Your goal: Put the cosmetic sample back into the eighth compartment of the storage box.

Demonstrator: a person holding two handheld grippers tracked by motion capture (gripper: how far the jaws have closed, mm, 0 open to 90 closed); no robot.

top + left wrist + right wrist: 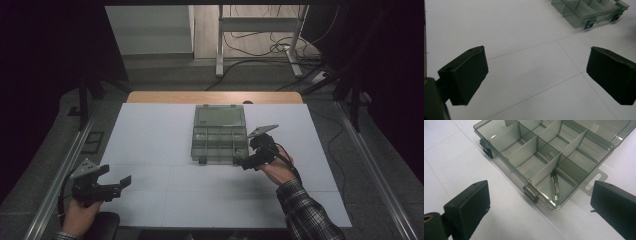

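On the white table [150, 135], near its far middle, sits a clear grey box [219, 140] with its lid [220, 115] swung open and lying flat behind it. Dividers split the box into compartments. Right gripper view: one slim, glassy, tube-like part [555, 187] lies in the corner compartment nearest the gripper, next to a front latch [531, 194]; second latch [486, 148] further along the same front wall. What the part is, can't tell.

Right gripper [248, 161] sits just off the box's near right corner, jaws spread wide, nothing between them; in its own view they frame that corner without touching it.

Left gripper [120, 184] is well apart, at the table's near left edge, held in the left hand [80, 215]. Jaws wide, empty, over bare table; the box shows far off in its view.
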